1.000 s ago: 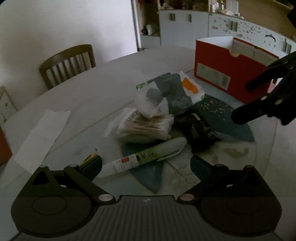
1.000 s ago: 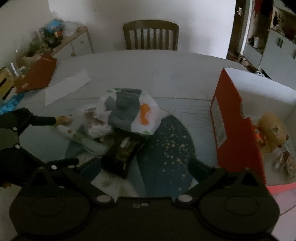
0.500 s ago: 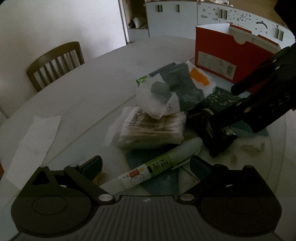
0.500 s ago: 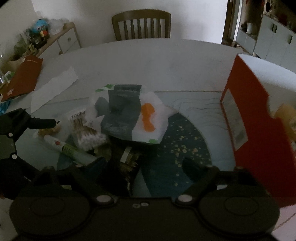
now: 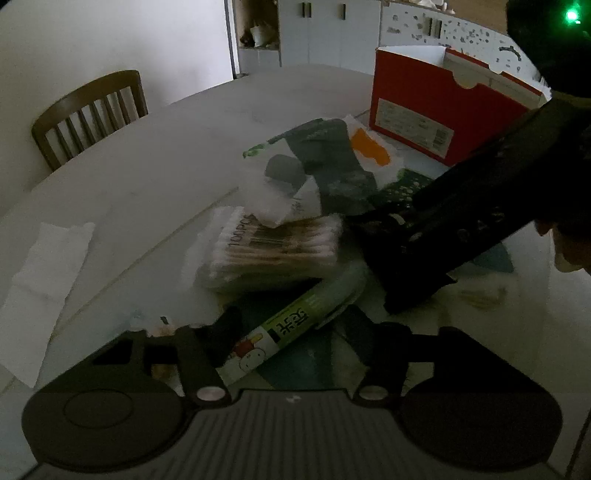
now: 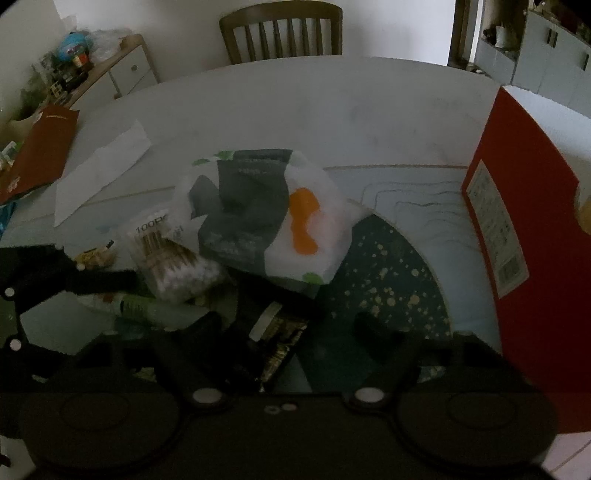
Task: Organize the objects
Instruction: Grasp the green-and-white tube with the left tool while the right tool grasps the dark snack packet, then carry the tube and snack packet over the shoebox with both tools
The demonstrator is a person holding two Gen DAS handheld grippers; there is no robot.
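Readable writing: the cotton swab pack (image 5: pixel 275 251) carries "100P…" along its near-left end; the green-and-white tube (image 5: pixel 295 325) shows green block characters and a small cartoon figure; the red box (image 5: pixel 436 118) has a white printed label on its side, too small to read.
Cotton swab pack: clear wrapper, wooden sticks with white tips, lying flat in the middle of the pile, touching the tube on its near side.
Tube: pale green barrel with a white printed band, lying slantwise between the left gripper's (image 5: pixel 295 350) fingers.
Soft packet (image 6: pixel 266 218): white with grey panels, an orange blotch and green spots, crumpled, resting on top of the swab pack's far edge and on the dark packet (image 6: pixel 275 343).
Dark packet: black wrapper with gold print and a white strip, lying near the right gripper (image 6: pixel 291 332), between its fingers.
Left gripper: jaws spread wide, holding nothing, low over the tube's near end.
Right gripper: jaws spread wide, straddling the dark packet without closing on it; in the left wrist view its black body crosses over that packet.
Red box: open-topped, standing at the far right of the table (image 6: pixel 295 99); a yellowish item shows at its edge, otherwise the contents are out of view.
Paper sheet (image 5: pixel 40 280): white, flat, on the left, well apart from the pile.
Chair (image 6: pixel 280 29): wooden, at the far side.
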